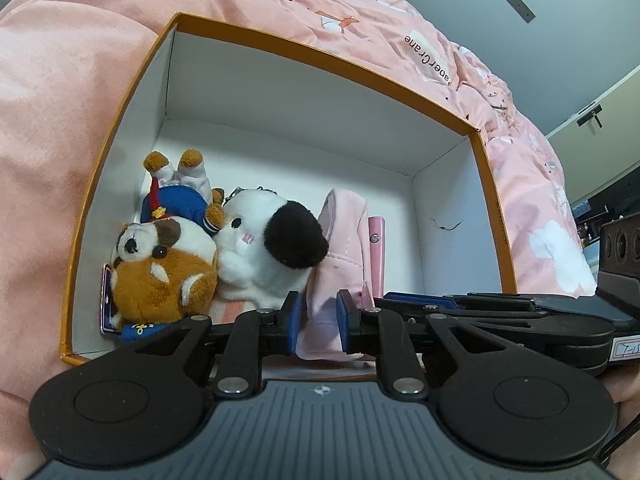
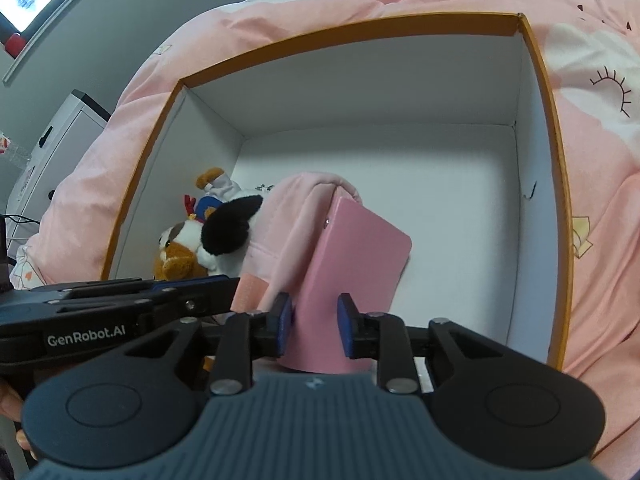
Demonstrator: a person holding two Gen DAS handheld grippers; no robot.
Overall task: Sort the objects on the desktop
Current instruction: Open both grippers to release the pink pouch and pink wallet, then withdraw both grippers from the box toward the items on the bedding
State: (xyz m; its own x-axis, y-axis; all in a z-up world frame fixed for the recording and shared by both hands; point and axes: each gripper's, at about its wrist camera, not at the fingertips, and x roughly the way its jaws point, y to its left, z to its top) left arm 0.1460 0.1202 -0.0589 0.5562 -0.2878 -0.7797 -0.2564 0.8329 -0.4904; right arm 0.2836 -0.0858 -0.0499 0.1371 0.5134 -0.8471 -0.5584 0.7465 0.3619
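While both grippers hang over the orange-rimmed box (image 1: 120, 120), the left gripper (image 1: 318, 320) has its jaws clamped on a fold of the pink fabric pouch (image 1: 344, 232), cloth bunched between the blue pads (left wrist view). Right gripper (image 2: 312, 326) has its jaws closed on the lower end of the pink flat case (image 2: 356, 256); its pads touch both sides, and the case leans tilted against the pouch (image 2: 292, 216).

Both pink items sit inside the box, roughly mid-floor, near its front edge. At the left wall are 2 plush toys: a brown-and-white plush dog (image 1: 164, 268) and a white plush with black ear (image 1: 268, 248), touching each other, the white one touching the pouch. A second small plush figure in blue (upside down, feet up) (image 1: 180, 196) lies behind the dog. The box rests on a pink bed quilt (image 1: 60, 120), no bench visible.

Handling, judged:
- pouch: soft, light, floppy; sags from a 1-point pinch, so grip a seam or thick fold, not a loose edge.
- case: stiff, smooth, likely slippery; pinch across the flat faces well in from the corner, or it may pivot.
- plush: light, squashy, forgiving; grab the body, not the chain.

Right half of the box floor is bare.
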